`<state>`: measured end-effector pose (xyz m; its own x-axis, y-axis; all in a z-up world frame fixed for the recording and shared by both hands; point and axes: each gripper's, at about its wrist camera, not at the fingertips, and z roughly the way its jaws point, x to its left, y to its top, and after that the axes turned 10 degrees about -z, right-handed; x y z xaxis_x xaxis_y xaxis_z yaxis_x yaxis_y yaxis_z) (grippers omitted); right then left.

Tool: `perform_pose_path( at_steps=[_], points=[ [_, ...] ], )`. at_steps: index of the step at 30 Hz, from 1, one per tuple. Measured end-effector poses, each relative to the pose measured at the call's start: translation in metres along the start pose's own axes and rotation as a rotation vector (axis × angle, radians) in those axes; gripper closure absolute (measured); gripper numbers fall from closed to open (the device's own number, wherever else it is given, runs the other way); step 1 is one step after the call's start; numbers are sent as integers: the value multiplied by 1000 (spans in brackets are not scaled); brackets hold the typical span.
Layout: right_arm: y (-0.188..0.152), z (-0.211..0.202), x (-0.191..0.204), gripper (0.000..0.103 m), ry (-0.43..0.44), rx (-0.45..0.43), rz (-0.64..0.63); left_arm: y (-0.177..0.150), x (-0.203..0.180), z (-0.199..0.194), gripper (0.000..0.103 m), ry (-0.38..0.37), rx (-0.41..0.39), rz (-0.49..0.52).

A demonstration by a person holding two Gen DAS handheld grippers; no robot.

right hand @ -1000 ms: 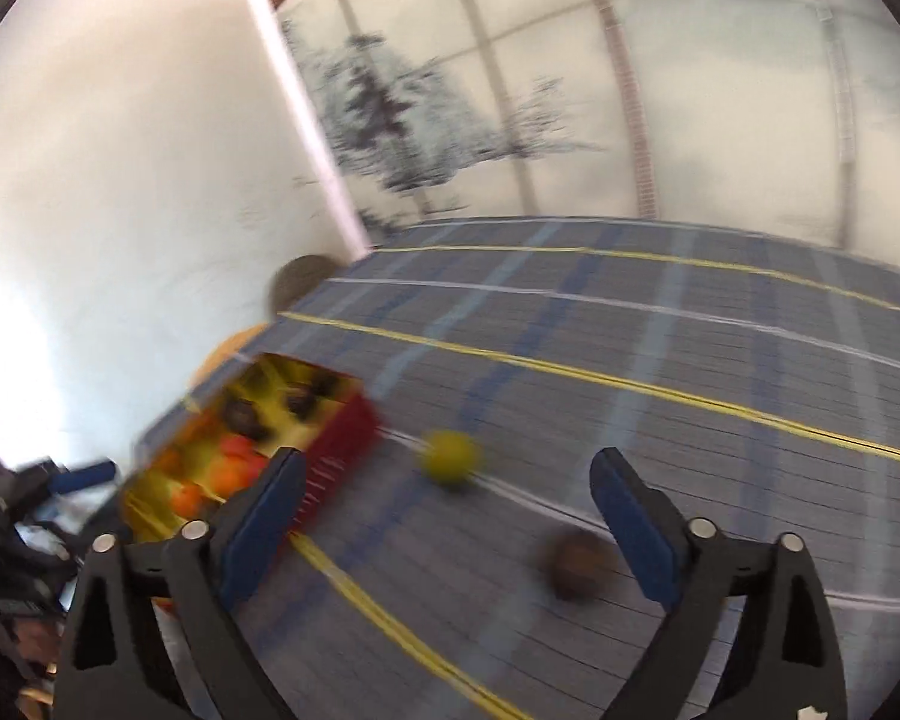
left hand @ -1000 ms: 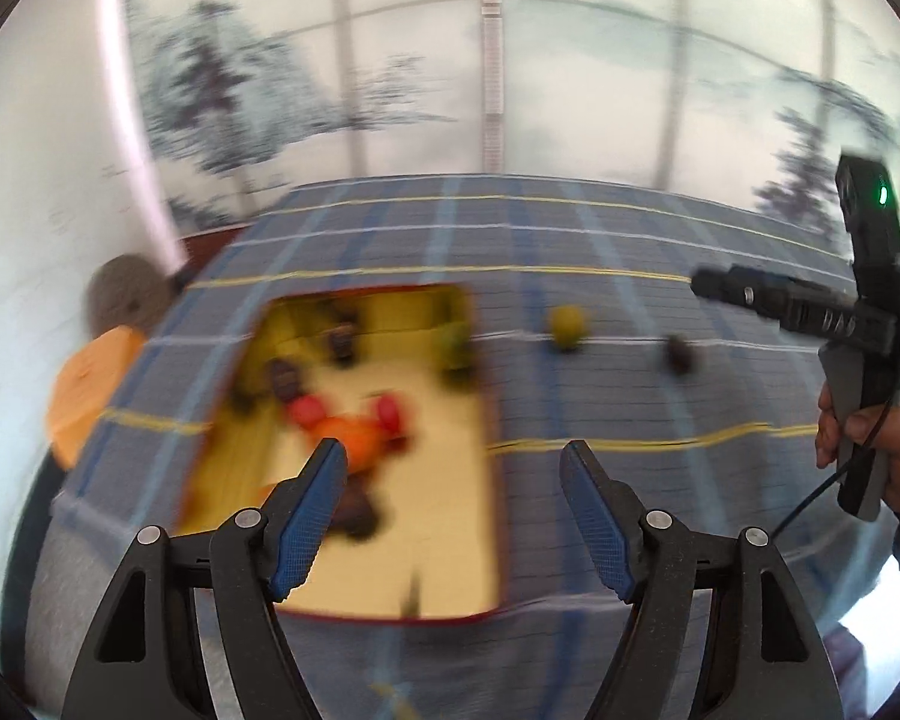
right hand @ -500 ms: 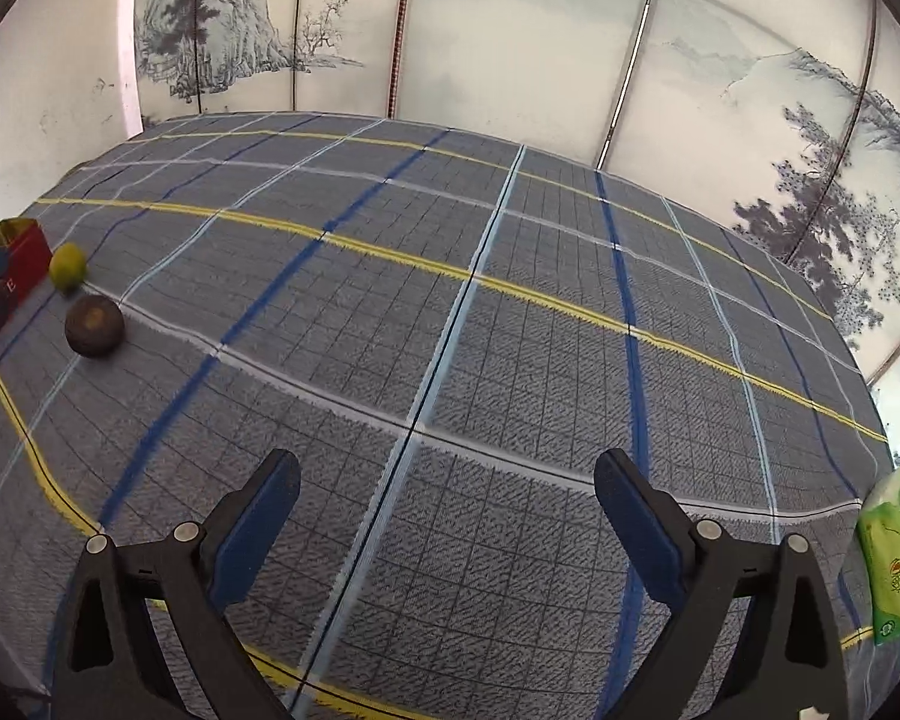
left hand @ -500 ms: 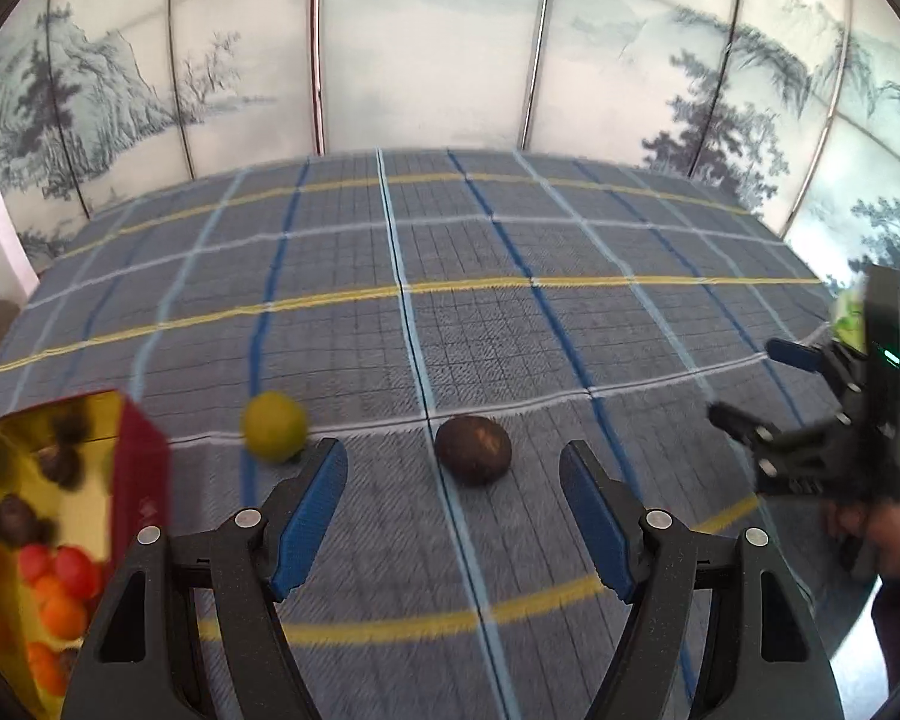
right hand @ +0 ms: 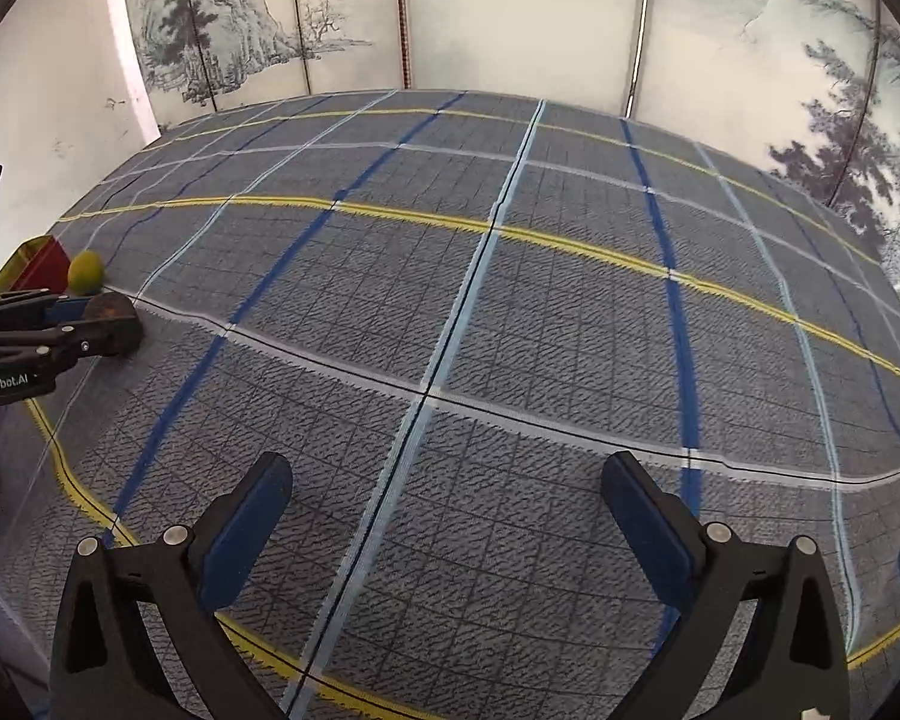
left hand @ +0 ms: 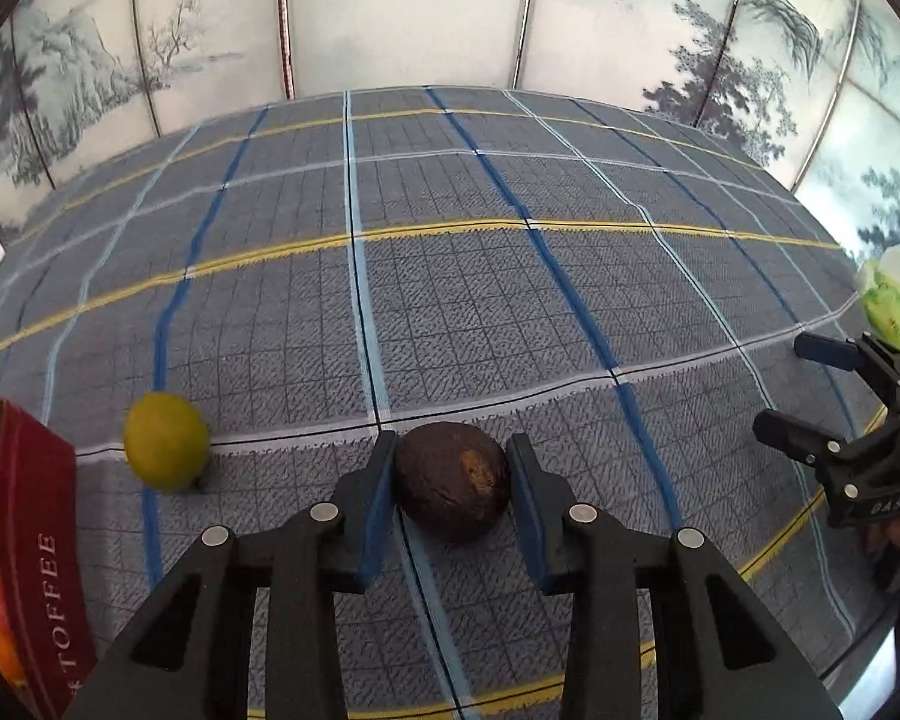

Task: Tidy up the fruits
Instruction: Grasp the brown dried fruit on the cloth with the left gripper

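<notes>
In the left wrist view, the left claw (left hand: 452,480) is lowered to the desk (left hand: 510,312) with its two blue pads closed in against either side of a dark brown round fruit (left hand: 452,489), which rests on the checked cloth; the pads appear to touch its flanks, so the fruit seems gripped at its widest part, a sensible hold for something that would otherwise roll. A yellow-green lemon (left hand: 166,449) lies loose on the cloth to the left, near a red box (left hand: 42,540) marked "TOFFEE" that already holds several fruits, likely the place the brown one is bound for. The right claw (left hand: 804,390) shows at the far right edge, spread wide and holding nothing, with a green packet (left hand: 888,306) behind it. In the right wrist view, the right claw (right hand: 444,492) hangs over bare cloth, its pads well apart and empty, probably kept out of the way. At the far left the left claw (right hand: 90,324) sits on the brown fruit, the lemon (right hand: 86,270) and box corner (right hand: 45,264) just beyond.
</notes>
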<state>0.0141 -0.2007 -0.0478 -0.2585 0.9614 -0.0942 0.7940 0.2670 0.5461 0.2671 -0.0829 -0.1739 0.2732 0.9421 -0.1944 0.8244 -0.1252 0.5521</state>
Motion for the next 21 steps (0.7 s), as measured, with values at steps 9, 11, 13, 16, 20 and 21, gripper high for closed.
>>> perform_pose_path(
  at_steps=[9,11,13,16,20,21],
  points=[
    [0,2,3,0,-15,20,-11,-38,16,-74,66,-3,-79,-112],
    [0,2,3,0,-14,21,-9,-45,19,-94,66,20,-97,-103],
    [0,2,2,0,-13,21,-9,-51,25,-111,66,46,-114,-108],
    [0,2,2,0,-13,21,-9,-59,38,-134,66,77,-143,-130],
    [0,2,2,0,-13,21,-8,-69,51,-155,66,136,-183,-139],
    [0,2,2,0,-15,22,-6,-72,55,-160,66,154,-194,-140]
  ],
)
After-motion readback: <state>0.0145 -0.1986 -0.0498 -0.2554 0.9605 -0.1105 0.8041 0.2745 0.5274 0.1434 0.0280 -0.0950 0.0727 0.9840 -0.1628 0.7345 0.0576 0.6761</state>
